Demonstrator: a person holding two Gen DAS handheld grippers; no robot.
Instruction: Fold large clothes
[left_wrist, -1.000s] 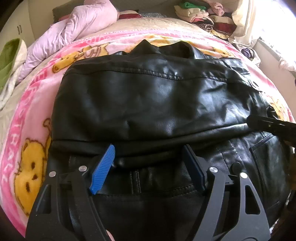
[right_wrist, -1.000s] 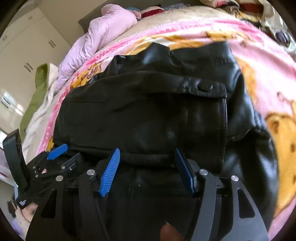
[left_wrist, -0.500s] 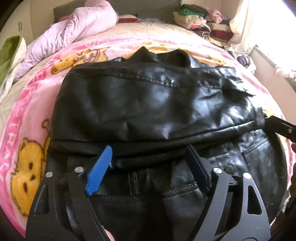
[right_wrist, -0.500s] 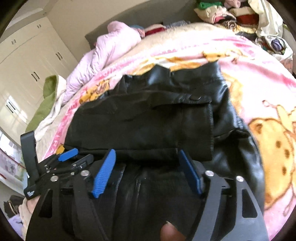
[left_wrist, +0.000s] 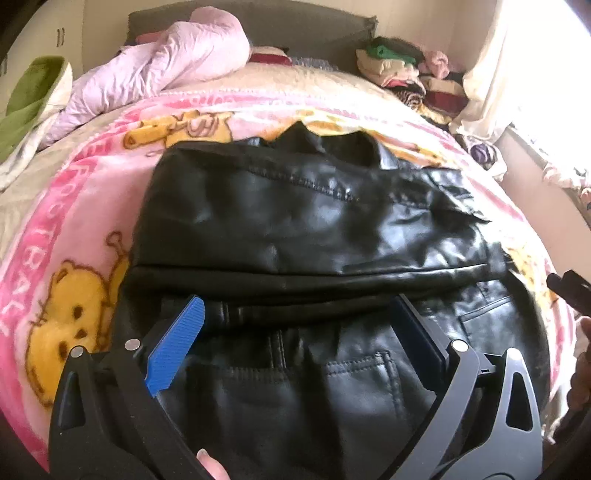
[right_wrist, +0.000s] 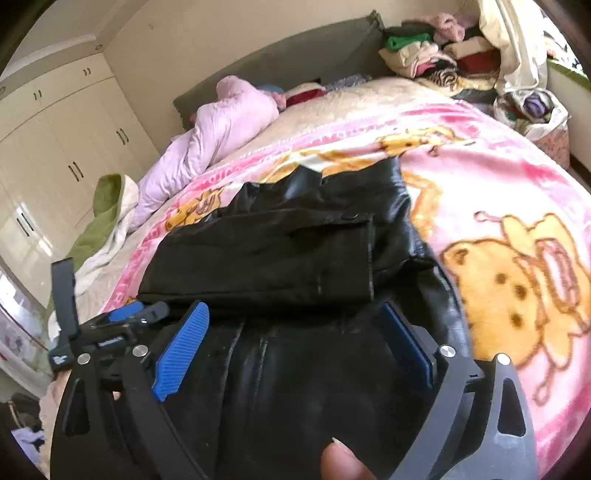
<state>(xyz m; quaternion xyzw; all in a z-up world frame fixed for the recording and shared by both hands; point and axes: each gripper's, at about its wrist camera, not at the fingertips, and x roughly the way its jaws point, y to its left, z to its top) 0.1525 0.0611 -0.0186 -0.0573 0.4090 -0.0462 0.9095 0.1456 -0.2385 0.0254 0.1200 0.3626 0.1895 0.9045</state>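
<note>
A black leather jacket (left_wrist: 314, 221) lies folded on the pink cartoon blanket (left_wrist: 85, 206), its far part doubled over toward me. My left gripper (left_wrist: 299, 310) hovers above the near fold, its jaws opening wide, blue pads (left_wrist: 173, 347) clear of the leather. In the right wrist view the same jacket (right_wrist: 266, 258) fills the middle. My right gripper (right_wrist: 295, 321) hangs over its near part, jaws opening, nothing pressed between them. The left gripper (right_wrist: 122, 321) shows at the left edge of that view; the right gripper's tip (left_wrist: 569, 291) shows at the right edge of the left view.
A pale pink quilted coat (left_wrist: 162, 70) and a green-lined garment (left_wrist: 29, 96) lie at the bed's far left. Stacked folded clothes (left_wrist: 406, 70) sit at the far right by the headboard (right_wrist: 295, 62). White wardrobe doors (right_wrist: 62, 155) stand to the left.
Both grippers opened wider, let go of the jacket's fold and pulled back and up. The jacket now looks smaller, with more of the bed and room in view.
</note>
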